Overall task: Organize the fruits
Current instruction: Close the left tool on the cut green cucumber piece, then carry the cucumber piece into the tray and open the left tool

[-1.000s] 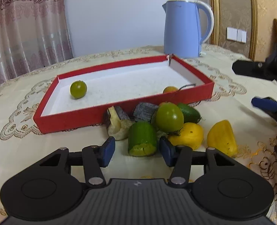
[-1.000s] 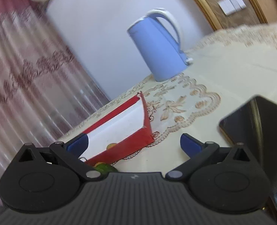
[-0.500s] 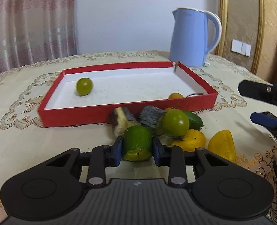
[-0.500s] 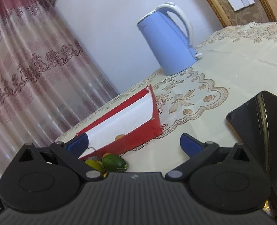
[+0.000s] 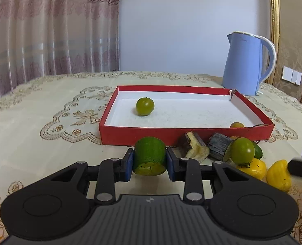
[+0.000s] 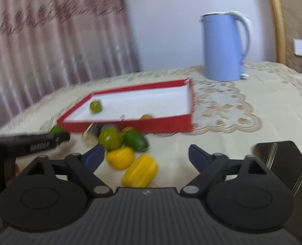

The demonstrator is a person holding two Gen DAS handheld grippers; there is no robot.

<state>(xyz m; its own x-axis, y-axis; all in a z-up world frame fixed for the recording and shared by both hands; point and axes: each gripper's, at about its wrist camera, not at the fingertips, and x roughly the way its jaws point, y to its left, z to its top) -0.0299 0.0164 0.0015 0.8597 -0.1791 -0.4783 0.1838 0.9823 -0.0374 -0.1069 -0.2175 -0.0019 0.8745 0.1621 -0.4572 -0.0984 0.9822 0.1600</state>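
Observation:
My left gripper [image 5: 150, 164] is shut on a green cucumber chunk [image 5: 150, 155] and holds it above the cloth, just before the near wall of the red tray [image 5: 183, 135]. The tray holds a green tomato [image 5: 144, 106] and a small orange fruit [image 5: 236, 125]. A pile lies before the tray: two dark eggplant pieces [image 5: 194, 146], a green tomato [image 5: 242, 151], a yellow fruit [image 5: 253, 168] and a yellow pepper [image 5: 277, 174]. My right gripper [image 6: 147, 155] is open and empty above the yellow pieces [image 6: 139, 173].
A blue kettle [image 5: 247, 63] stands behind the tray's far right corner. A dark phone [image 6: 283, 163] lies on the cloth at the right in the right wrist view. The table has an embroidered cream cloth [image 5: 48, 110]. Curtains hang behind.
My left gripper closed on the cucumber chunk, lifted it and moved left along the tray's front. My right gripper swung left and down over the pile.

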